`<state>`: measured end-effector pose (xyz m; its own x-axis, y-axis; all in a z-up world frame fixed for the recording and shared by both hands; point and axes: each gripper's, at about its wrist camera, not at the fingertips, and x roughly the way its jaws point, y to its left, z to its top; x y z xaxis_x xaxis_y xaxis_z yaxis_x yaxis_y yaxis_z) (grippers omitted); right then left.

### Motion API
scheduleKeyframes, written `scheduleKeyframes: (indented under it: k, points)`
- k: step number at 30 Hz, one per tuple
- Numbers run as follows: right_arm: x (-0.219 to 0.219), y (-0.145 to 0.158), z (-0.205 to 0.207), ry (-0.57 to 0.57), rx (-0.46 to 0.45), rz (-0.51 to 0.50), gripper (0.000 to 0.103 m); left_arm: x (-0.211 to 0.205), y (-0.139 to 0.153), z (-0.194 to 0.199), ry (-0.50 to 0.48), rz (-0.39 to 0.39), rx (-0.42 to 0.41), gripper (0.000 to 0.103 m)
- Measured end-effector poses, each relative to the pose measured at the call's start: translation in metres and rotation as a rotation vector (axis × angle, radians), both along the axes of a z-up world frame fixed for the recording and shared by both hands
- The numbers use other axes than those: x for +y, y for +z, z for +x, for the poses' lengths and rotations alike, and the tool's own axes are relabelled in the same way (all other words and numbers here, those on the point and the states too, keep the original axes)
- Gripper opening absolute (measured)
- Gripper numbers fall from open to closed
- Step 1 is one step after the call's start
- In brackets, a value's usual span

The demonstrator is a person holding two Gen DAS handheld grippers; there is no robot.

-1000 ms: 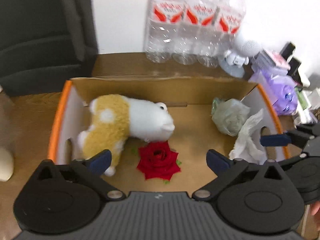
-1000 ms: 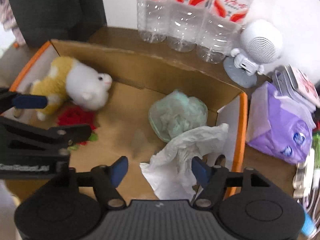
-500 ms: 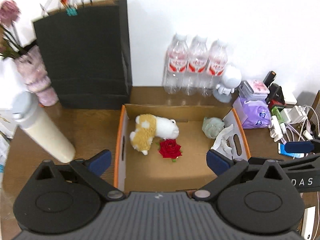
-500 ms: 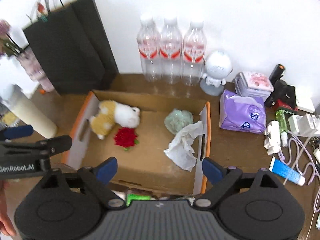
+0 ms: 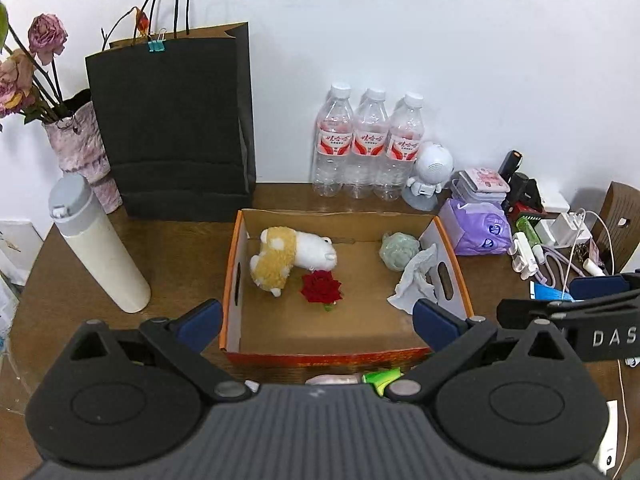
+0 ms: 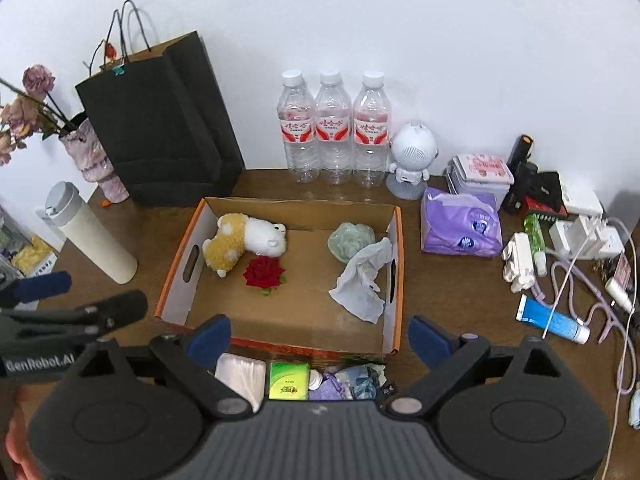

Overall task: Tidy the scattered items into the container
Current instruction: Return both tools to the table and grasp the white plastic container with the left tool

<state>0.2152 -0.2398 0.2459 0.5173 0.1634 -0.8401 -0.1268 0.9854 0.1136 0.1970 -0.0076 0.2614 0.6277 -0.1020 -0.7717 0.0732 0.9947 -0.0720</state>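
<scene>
An orange-edged cardboard box (image 5: pixel 232 264) (image 6: pixel 396 272) holds a yellow-and-white plush toy (image 5: pixel 292 258) (image 6: pixel 244 242), a red rose (image 5: pixel 321 286) (image 6: pixel 264 271), a pale green crumpled ball (image 5: pixel 398 249) (image 6: pixel 350 238) and a white tissue (image 5: pixel 414 278) (image 6: pixel 362 276). My left gripper (image 5: pixel 316 320) hangs open above the box's near edge with nothing between its fingers. My right gripper (image 6: pixel 319 335) is high over the near edge too; its jaws are opening and hold nothing. A green packet (image 6: pixel 289 380), a white pack (image 6: pixel 240 376) and crumpled wrappers (image 6: pixel 348 378) lie in front of the box.
Behind the box stand a black paper bag (image 5: pixel 172 128), three water bottles (image 6: pixel 332 128) and a white robot figure (image 6: pixel 412 152). A cream flask (image 5: pixel 100 248) and a vase (image 5: pixel 80 148) are left. A purple tissue pack (image 6: pixel 460 224), chargers, cables and a blue tube (image 6: pixel 552 320) crowd the right.
Both grippers have risen and drawn back from inside the box, so the whole table shows. The right jaws have spread wider. The white tissue stays in the box.
</scene>
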Motion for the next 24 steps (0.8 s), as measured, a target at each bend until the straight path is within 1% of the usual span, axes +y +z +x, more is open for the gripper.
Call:
scheduleKeyframes:
  k: [1,2,4,5,7,9,11,13,15,17,19,20,22,23,24]
  points:
    - [-0.002,-0.003,-0.001,-0.005,-0.004,0.012,0.096,0.000,-0.004,-0.003,0.003,-0.001,-0.006,0.103]
    - [-0.004,-0.006,-0.004,-0.007,-0.015,0.029,0.096,0.000,-0.009,-0.007,0.006,-0.003,-0.029,0.103]
    - [-0.006,-0.014,-0.011,0.008,-0.065,0.058,0.097,0.001,-0.020,-0.024,0.013,-0.010,-0.139,0.103]
    - [-0.007,-0.020,-0.015,0.014,-0.101,0.066,0.098,0.002,-0.029,-0.034,0.011,-0.005,-0.213,0.103]
    - [-0.010,-0.037,-0.030,0.015,-0.203,0.074,0.099,0.002,-0.049,-0.054,0.047,0.032,-0.345,0.103]
    - [-0.013,-0.058,-0.043,0.017,-0.306,0.066,0.099,0.002,-0.070,-0.071,0.059,0.061,-0.439,0.103]
    - [-0.015,-0.081,-0.056,0.001,-0.399,0.052,0.099,0.001,-0.092,-0.084,0.060,0.071,-0.512,0.103]
    - [-0.017,-0.104,-0.068,-0.005,-0.474,0.061,0.099,0.002,-0.109,-0.090,0.060,0.054,-0.544,0.103]
    - [-0.019,-0.125,-0.076,-0.003,-0.510,0.082,0.099,0.004,-0.124,-0.093,0.072,0.017,-0.551,0.103]
    - [-0.020,-0.143,-0.082,-0.005,-0.524,0.109,0.099,0.006,-0.132,-0.092,0.078,-0.005,-0.529,0.103]
    - [-0.020,-0.154,-0.087,-0.008,-0.533,0.116,0.099,0.008,-0.137,-0.091,0.087,0.011,-0.490,0.103]
    - [-0.020,-0.157,-0.091,-0.009,-0.538,0.113,0.099,0.010,-0.137,-0.095,0.094,0.023,-0.482,0.103]
    - [-0.024,-0.161,-0.105,-0.005,-0.544,0.106,0.099,0.019,-0.140,-0.114,0.101,0.036,-0.492,0.103]
    - [-0.028,-0.163,-0.116,-0.006,-0.547,0.110,0.099,0.025,-0.145,-0.127,0.102,0.019,-0.512,0.103]
    - [-0.033,-0.166,-0.128,-0.007,-0.549,0.122,0.099,0.033,-0.153,-0.144,0.114,-0.022,-0.530,0.103]
